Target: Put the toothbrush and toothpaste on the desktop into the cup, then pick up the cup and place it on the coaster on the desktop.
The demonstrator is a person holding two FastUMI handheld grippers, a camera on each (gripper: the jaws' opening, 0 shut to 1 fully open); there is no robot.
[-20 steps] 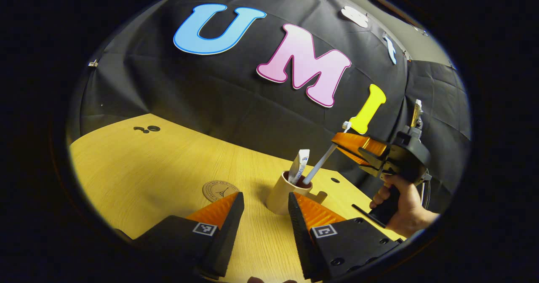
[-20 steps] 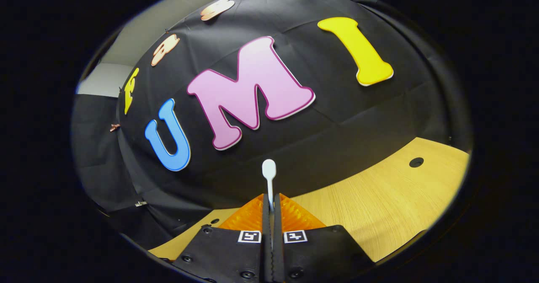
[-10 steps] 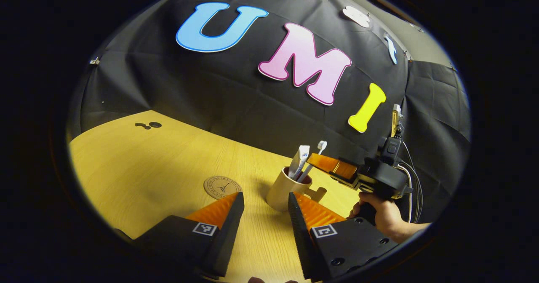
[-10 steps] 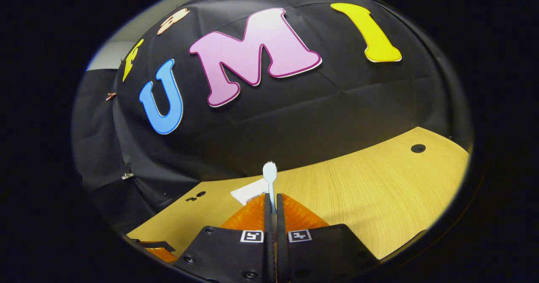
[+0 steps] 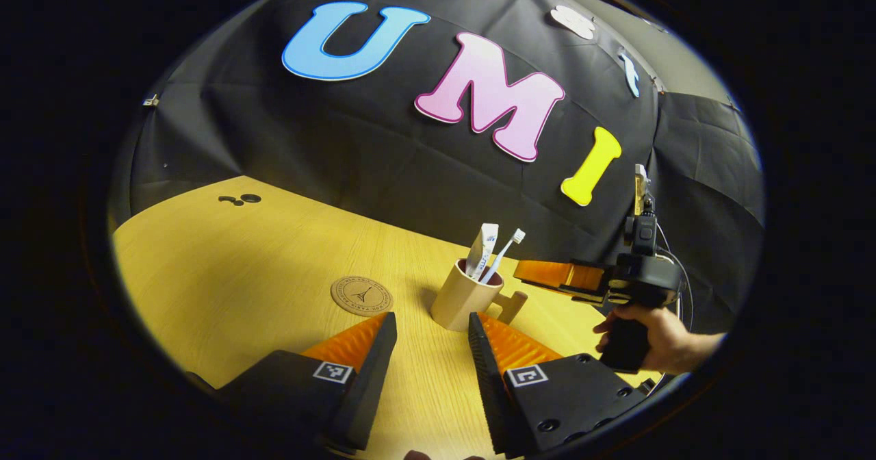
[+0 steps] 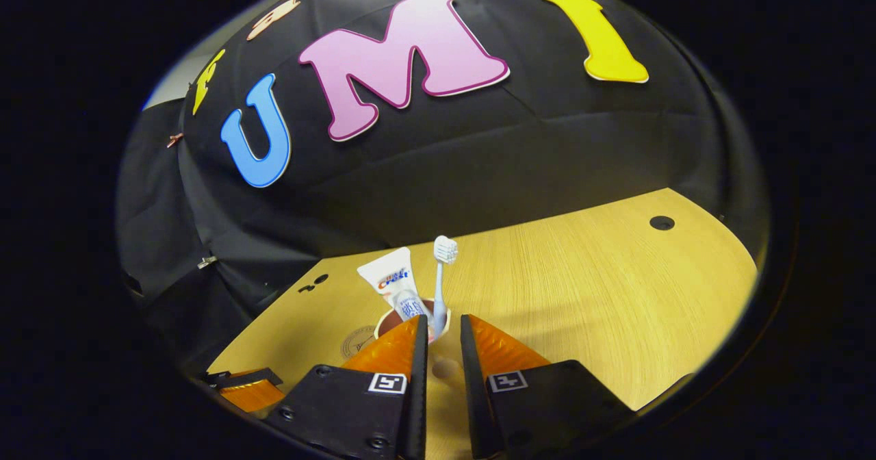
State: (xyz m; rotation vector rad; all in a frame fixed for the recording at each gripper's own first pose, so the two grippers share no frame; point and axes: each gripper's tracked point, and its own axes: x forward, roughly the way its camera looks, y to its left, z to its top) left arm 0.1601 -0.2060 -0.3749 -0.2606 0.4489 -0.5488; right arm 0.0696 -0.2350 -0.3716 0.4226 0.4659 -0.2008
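**Both grippers empty, brush and paste standing in the cup**

We start with the desk (image 5: 226,268), a pale wood top that runs back to the black cloth wall (image 5: 356,152). To the left of the coaster it lies bare and broad as far as a small dark fitting (image 5: 241,200) near the far edge. In the right gripper view the same top stretches off to the right, with one dark round hole (image 6: 661,223) near its far corner.

Our left gripper (image 5: 426,343) hangs low over the near part of the desk with its jaws spread wide and nothing between them. The cup stands just beyond its fingertips, apart from both.

Our right gripper (image 6: 443,340) has its jaws parted by a narrow gap and grips nothing. In the left gripper view we see it to the right of the cup, held level by a hand (image 5: 657,340), its tips near the cup's handle but clear of it.

The cup (image 5: 464,301) stands upright on the desk, its handle turned toward the right gripper. The round coaster (image 5: 361,296) lies flat just to its left, close but not touching.

The toothpaste (image 5: 481,251) and the toothbrush (image 5: 503,254) both stand in the cup, leaning to the right, brush head up.
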